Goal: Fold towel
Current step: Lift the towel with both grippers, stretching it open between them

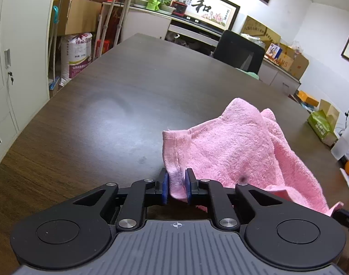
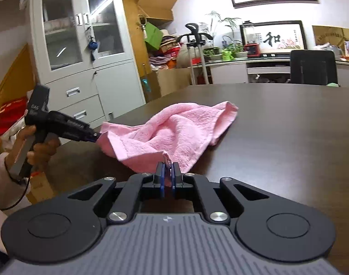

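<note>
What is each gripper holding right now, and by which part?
Both hold the pink towel. The left gripper pinches a hemmed corner; the right gripper pinches another corner along the near edge. The far end rests on the table.

The left tongs (image 1: 177, 186) and the right tongs (image 2: 167, 178) share one build: a grey ribbed body at the base with a small crosshair-like mark at its front edge, flanked by two round black discs with a recessed circle in each. From these run black linkage arms with triangular cut-outs, pinned by silver round screw heads. The slim black fingers end in blue pads (image 1: 165, 186). Seen from the right wrist, the left tongs have a black pistol-style handle with pale lettering, a dark cable trailing below it. The person's hand (image 2: 38, 149) emerges from a pale knitted sleeve (image 2: 5, 178).
</note>
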A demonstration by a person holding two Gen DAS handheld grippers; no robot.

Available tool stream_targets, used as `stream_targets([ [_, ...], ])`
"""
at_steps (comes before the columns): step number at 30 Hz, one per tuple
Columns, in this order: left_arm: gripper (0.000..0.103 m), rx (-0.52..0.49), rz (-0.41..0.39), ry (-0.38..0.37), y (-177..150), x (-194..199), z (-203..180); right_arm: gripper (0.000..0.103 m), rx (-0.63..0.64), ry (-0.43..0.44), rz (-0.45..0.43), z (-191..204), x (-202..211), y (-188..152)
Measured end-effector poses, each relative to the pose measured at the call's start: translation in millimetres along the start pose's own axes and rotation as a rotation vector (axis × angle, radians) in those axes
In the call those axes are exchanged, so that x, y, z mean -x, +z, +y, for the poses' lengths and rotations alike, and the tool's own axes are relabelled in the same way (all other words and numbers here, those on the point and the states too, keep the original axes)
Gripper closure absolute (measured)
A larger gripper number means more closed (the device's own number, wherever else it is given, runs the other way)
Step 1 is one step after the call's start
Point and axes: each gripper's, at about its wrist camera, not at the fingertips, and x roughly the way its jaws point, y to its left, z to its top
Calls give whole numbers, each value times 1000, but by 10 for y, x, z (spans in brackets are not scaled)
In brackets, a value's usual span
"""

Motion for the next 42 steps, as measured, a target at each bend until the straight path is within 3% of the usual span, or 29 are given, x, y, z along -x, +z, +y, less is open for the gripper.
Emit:
stream_targets([
  [4, 77, 27, 8, -33, 68, -53, 28, 93, 11, -7, 15, 58, -83, -26],
  [8, 76, 25, 15, -37, 119, -110, -3, 91, 24, -24, 23, 103, -115, -48],
  [12, 80, 5, 22, -33, 138, -177, -79, 87, 22, -32, 24, 126, -152, -33],
  [18, 96, -35, 18, -6, 107, -196, -135, 72, 40, -26, 46, 166, -158, -53],
  [23, 98, -58, 14, 16, 109, -191, -162, 68, 75, -30, 60, 227, -185, -37],
  [27, 99, -62, 19, 14, 117, -202, -184, 69, 121, -35, 78, 300, -257, -10],
  [28, 99, -59, 22, 9, 123, -204, -178, 72, 140, -37, 82, 331, -264, -9],
  [30, 100, -48, 25, -1, 138, -203, -158, 89, 178, -49, 86, 390, -260, -18],
  [32, 100, -46, 21, -4, 145, -186, -147, 95, 201, -60, 85, 428, -234, -29],
  [42, 101, -21, -40, 13, 220, -12, -188, 98, 118, -132, -28, 386, 40, 33],
])
